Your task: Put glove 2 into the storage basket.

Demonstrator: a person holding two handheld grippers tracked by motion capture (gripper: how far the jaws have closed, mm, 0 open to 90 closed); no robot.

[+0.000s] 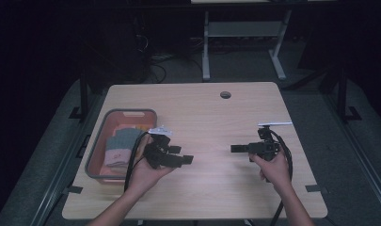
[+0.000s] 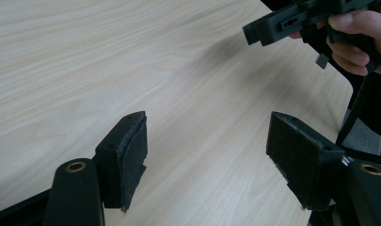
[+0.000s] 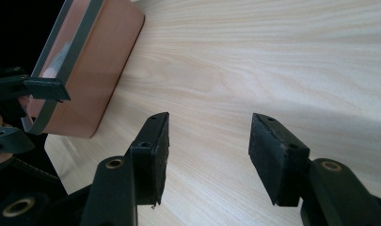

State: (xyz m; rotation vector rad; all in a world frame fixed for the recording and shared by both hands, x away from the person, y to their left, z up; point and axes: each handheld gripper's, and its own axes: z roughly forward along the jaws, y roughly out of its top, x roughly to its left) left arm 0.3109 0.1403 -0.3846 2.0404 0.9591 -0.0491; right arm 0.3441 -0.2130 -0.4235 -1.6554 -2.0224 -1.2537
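Pink bin [image 1: 137,117], grey sock [image 1: 120,141] inside

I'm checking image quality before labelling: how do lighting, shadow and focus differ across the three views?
High view: the table is lit while the room around it is nearly black, and the basket looks soft. Left gripper view: bright wood, a soft shadow under the right gripper, which is slightly blurred. Right gripper view: the right gripper has sharp jaws, with grain softening farther off.

Pale wood-grain table [image 1: 216,117] at frame centre, round cable hole [image 1: 225,94] near its far edge. At centre left, salmon-coloured bin with grey rim [image 1: 99,136], holding folded grey and pink cloth [image 1: 118,147].
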